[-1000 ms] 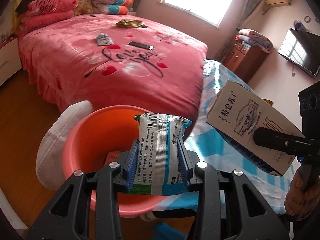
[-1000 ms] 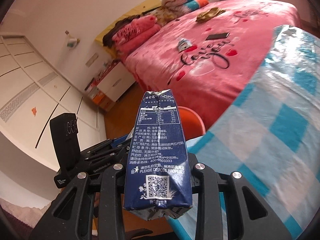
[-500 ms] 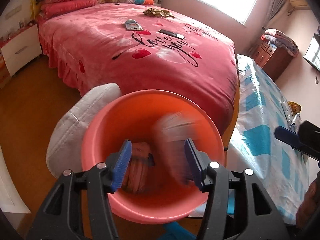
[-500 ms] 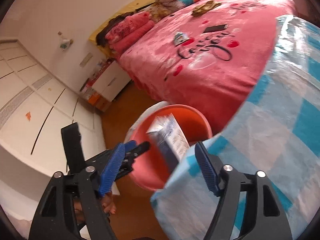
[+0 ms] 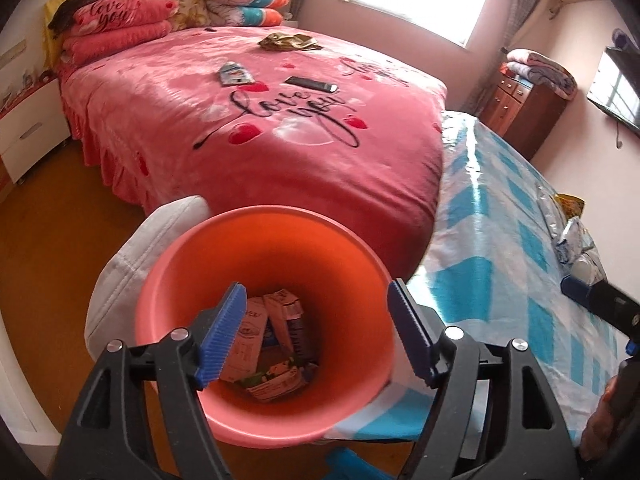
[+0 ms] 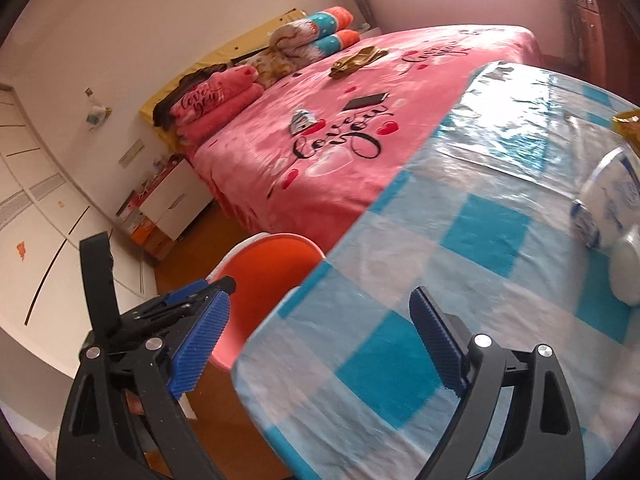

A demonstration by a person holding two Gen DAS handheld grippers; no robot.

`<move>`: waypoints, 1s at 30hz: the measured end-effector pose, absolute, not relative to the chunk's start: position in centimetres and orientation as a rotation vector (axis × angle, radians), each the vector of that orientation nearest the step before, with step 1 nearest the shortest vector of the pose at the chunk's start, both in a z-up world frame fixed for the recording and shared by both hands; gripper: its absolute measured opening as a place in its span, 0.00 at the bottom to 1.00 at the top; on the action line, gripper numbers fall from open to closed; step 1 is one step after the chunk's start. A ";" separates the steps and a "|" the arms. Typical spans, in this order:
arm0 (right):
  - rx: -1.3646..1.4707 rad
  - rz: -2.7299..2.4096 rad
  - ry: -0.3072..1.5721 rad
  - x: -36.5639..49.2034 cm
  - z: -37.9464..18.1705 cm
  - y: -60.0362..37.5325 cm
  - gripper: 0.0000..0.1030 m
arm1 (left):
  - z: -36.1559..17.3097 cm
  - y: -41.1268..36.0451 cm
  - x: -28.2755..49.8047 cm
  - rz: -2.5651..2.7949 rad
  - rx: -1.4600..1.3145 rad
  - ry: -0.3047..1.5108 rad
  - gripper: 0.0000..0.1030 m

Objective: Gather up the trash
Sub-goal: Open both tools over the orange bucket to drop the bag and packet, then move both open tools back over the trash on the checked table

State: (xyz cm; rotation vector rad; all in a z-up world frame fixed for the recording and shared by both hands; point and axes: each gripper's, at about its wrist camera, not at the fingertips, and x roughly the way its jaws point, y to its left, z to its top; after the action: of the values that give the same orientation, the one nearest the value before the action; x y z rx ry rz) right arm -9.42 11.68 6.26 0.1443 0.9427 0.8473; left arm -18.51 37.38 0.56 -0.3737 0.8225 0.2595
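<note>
An orange bin (image 5: 256, 264) stands on the floor beside the checked table. Several cartons and wrappers (image 5: 272, 340) lie at its bottom. My left gripper (image 5: 318, 332) hovers over the bin's mouth, its jaws opening with nothing between them. My right gripper (image 6: 320, 336) is over the table's near corner, jaws opening and empty; the bin (image 6: 268, 272) shows to its left. More trash lies on the table: a crumpled white and blue wrapper (image 6: 612, 204) and a yellow packet (image 6: 628, 124). On the pink bed lie a small wrapper (image 5: 234, 74) and a gold wrapper (image 5: 290, 41).
A white cushion (image 5: 136, 252) leans against the bin. The blue and white checked tablecloth (image 5: 512, 248) has a glossy cover. A dark phone (image 5: 312, 84) lies on the bed (image 5: 280, 128). A wooden dresser (image 5: 520, 108) and a wall television are at the far right.
Both grippers let go: the wrapper from the left and the blue carton from the right dropped into the bin. The right gripper then swung right, over the table corner.
</note>
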 end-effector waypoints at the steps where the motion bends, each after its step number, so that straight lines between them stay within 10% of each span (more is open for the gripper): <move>1: 0.142 0.837 0.941 -9.4 6.1 11.3 0.88 | 0.8 37.0 -18.4 0.251 -0.370 0.818 0.72; 30: 0.237 0.685 0.847 -8.8 5.2 0.8 0.91 | 4.6 26.3 -15.1 0.065 -0.239 0.788 0.76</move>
State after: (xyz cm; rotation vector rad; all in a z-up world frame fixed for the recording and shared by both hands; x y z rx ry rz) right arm -8.78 0.81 5.18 0.2373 0.8466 0.6850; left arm -15.07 26.28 4.65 -0.2394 0.7884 0.0647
